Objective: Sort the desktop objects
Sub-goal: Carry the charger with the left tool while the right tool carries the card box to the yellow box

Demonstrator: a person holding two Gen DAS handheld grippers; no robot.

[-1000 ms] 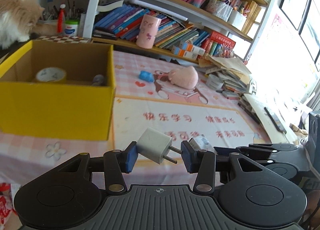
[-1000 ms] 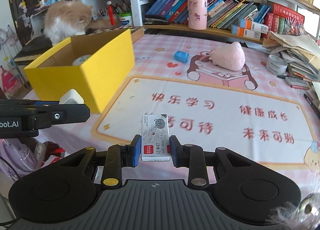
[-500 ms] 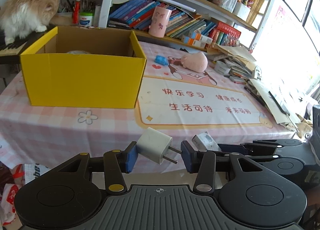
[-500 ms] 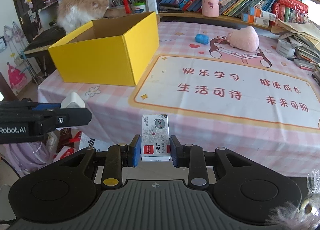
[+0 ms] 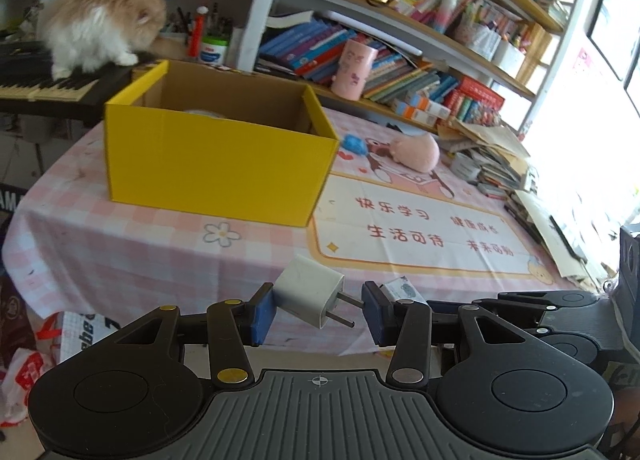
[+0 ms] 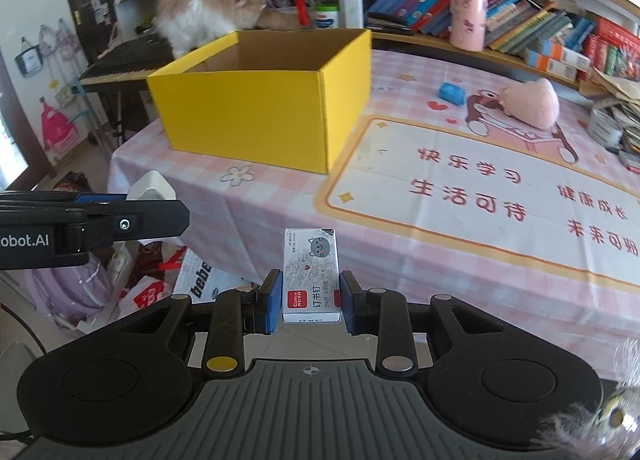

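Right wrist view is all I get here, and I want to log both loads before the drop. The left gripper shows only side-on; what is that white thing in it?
Observer: A white plug adapter, clamped between the left gripper's pads with its two metal prongs toward the right-hand pad.
Operator: Anything already in the yellow box? I only see bare cardboard inside.
Observer: Yes. The left wrist view shows a pale round rim just above the front wall of the yellow box; too little shows to name it.
Operator: And my own load from that side?
Observer: The staple box pokes up behind the left gripper's right-hand finger, held in the right gripper.
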